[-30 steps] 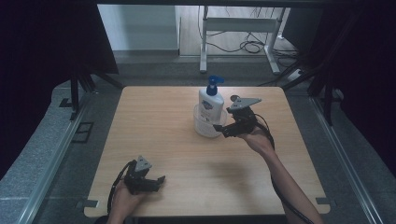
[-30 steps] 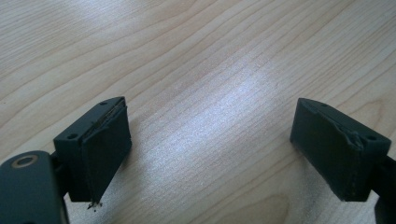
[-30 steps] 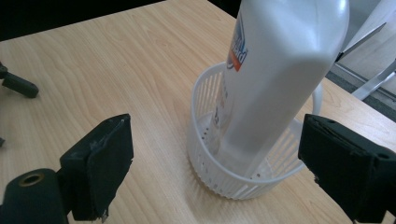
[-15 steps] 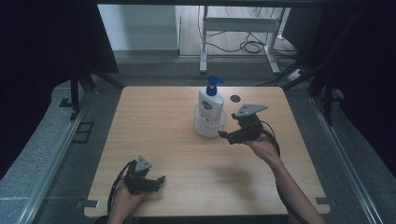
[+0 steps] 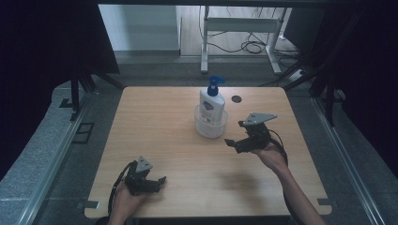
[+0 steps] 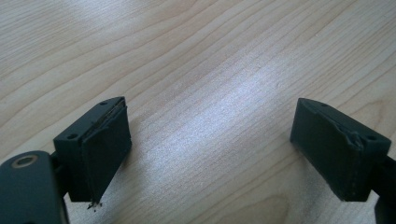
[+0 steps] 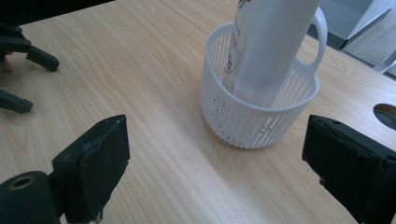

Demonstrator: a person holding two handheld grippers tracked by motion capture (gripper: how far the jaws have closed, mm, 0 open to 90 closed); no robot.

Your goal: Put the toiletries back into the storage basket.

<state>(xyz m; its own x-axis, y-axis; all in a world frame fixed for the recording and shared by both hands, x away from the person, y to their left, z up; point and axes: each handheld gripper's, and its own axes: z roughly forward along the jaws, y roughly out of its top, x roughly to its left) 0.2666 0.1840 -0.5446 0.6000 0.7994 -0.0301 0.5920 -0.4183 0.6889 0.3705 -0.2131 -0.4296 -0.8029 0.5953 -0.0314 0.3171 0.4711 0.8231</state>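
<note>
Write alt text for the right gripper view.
A white plastic slatted basket holding an upright white pump bottle stands on a light wooden table. The right claw faces it from nearby, black jaws wide open and empty.

Bare wooden table (image 5: 164, 136), round hole (image 5: 236, 99).
</note>
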